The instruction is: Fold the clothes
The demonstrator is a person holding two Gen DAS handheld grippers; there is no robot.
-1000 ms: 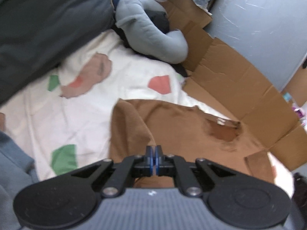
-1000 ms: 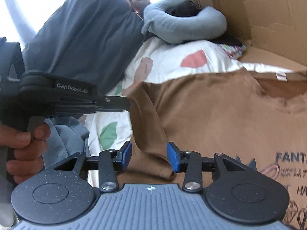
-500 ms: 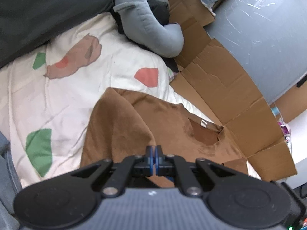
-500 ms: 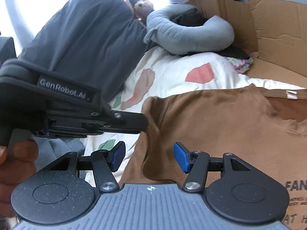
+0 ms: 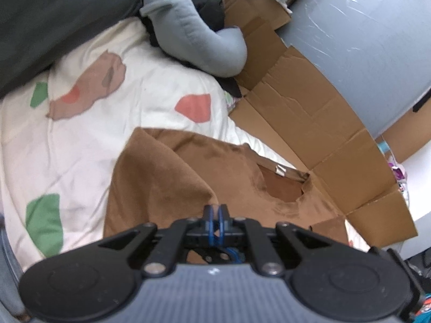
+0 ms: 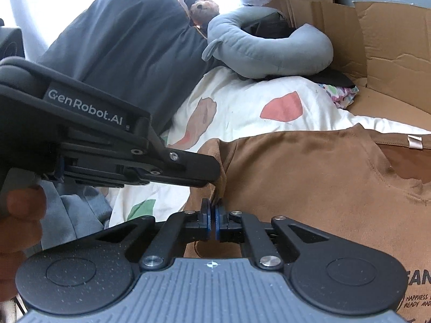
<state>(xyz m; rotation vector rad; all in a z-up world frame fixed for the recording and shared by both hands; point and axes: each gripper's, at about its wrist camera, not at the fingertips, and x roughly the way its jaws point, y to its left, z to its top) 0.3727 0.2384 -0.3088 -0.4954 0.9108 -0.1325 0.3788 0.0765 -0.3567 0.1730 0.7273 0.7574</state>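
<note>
A brown T-shirt (image 5: pixel 188 172) (image 6: pixel 309 183) with printed text lies on a white patterned sheet (image 5: pixel 80 140) (image 6: pixel 242 99). Its left sleeve is lifted into a fold. My left gripper (image 5: pixel 215 212) is shut on that raised sleeve cloth; from the right wrist view it (image 6: pixel 212 173) reaches in from the left, held by a hand (image 6: pixel 18 215). My right gripper (image 6: pixel 212 210) is shut on the same sleeve edge, just below the left one. The collar with its label (image 6: pixel 414 142) lies to the right.
A grey curved pillow (image 5: pixel 194 32) (image 6: pixel 266 48) and a dark cushion (image 6: pixel 121 40) lie at the head of the bed. Flattened cardboard (image 5: pixel 309 123) (image 6: pixel 390 59) lines the right side. A teddy bear (image 6: pixel 202 8) sits behind the pillow. Grey cloth (image 6: pixel 72 215) bunches at the left.
My right gripper was open around the sleeve fold and has shut on it. The left gripper stayed shut on the sleeve and moved closer to the right one.
</note>
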